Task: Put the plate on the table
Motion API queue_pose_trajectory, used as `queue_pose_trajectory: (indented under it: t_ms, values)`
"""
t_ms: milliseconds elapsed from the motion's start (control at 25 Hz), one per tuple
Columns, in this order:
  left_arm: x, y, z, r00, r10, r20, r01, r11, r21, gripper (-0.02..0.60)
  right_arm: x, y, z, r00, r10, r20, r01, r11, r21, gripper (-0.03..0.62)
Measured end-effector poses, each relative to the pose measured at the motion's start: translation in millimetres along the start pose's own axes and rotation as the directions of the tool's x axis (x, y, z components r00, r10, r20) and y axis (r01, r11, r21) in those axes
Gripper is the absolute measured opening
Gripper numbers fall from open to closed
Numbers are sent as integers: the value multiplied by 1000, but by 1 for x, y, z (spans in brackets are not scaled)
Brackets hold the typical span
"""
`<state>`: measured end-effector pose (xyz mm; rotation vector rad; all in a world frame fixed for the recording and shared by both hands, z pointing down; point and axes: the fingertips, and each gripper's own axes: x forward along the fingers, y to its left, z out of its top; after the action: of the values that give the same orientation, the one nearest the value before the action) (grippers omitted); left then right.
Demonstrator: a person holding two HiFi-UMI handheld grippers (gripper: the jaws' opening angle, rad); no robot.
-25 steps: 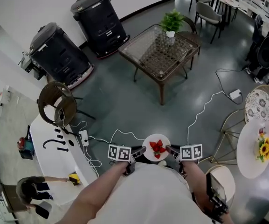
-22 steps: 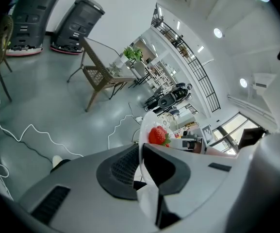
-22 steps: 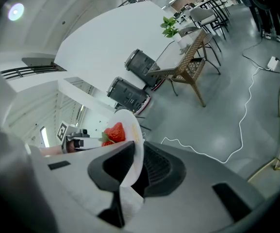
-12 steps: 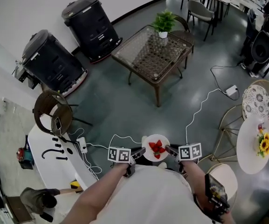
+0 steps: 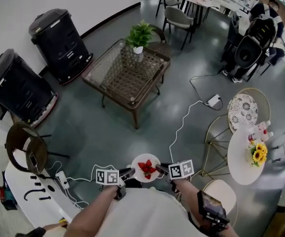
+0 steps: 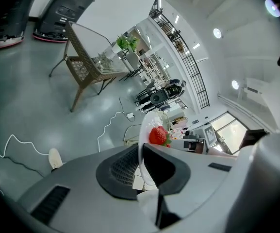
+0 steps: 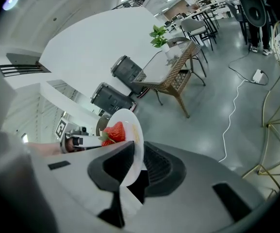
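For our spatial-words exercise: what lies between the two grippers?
The plate of strawberries, clamped by the left gripper and right gripper; head view shows it.

No legible text, brand, number or label appears in any view. The only printed signs are black-and-white square markers. In the head view, one stands on the left cube (image 5: 107, 177) and one on the right cube (image 5: 181, 169). The left gripper view shows the right cube's marker (image 6: 210, 132). The right gripper view shows the left cube's marker (image 7: 61, 128). The patterns hold no readable characters.
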<state>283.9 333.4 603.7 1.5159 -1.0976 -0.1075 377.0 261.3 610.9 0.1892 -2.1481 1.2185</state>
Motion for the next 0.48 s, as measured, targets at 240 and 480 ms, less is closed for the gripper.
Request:
queue_pose_trajectory:
  t_ms: [240, 480]
  values:
    - [-6, 25, 49, 1000, -21, 4, 21, 1000, 13, 20, 32, 2, 42, 999, -36, -1, 36, 999, -11, 52]
    - [-30, 46, 93, 999, -28, 29, 26, 999, 46, 20, 64, 23, 80, 999, -44, 10, 44, 999, -21, 52]
